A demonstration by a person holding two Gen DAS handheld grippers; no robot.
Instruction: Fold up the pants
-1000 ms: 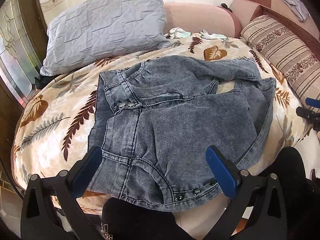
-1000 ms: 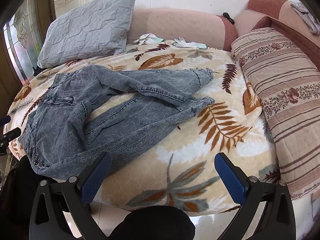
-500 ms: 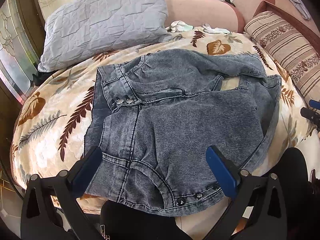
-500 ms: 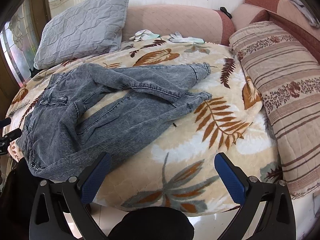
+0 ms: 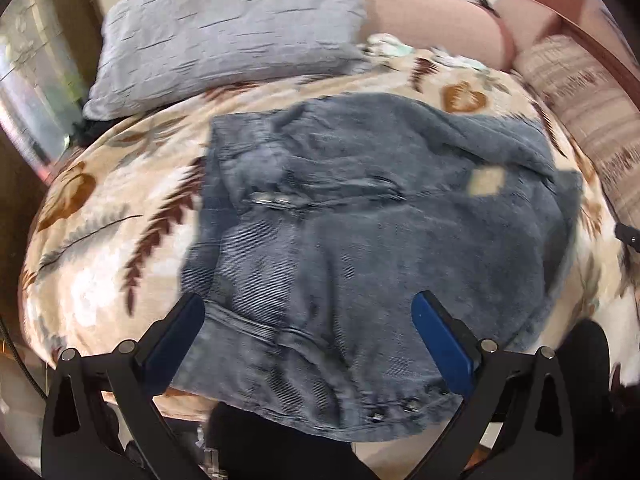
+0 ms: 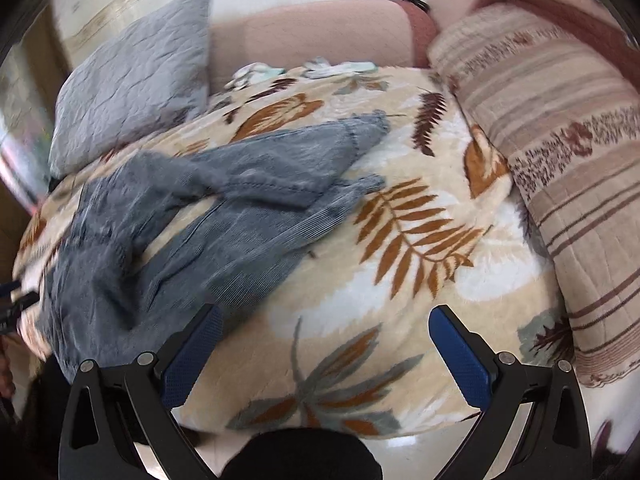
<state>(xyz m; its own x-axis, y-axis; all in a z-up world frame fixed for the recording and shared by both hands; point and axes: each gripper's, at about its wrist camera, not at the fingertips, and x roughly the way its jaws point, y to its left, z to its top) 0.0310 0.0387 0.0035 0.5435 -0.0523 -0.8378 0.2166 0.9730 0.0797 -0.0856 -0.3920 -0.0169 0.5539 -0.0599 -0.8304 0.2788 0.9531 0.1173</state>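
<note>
Directly ahead of your left gripper [image 5: 308,316], the grey denim pants [image 5: 380,248] lie crumpled on the leaf-print bedspread [image 5: 104,264]. The waistband end, with its row of metal studs, sits nearest you, below and between the blue fingers [image 5: 438,340], at the bed's near edge. From your right gripper [image 6: 324,334], the same pants [image 6: 224,208] lie ahead and to the left, their long axis running from the bunched waist at far left out to the two leg cuffs at centre. The legs cross loosely, not yet laid flat.

Your left gripper looks the nearer one to the waistband; the right would need to reach forward for the cuffs. Both grippers have their jaws spread wide and hold nothing. Whether the left fingers brush the denim cannot be told through the blur. A grey pillow [image 5: 228,32] lies beyond the pants.
</note>
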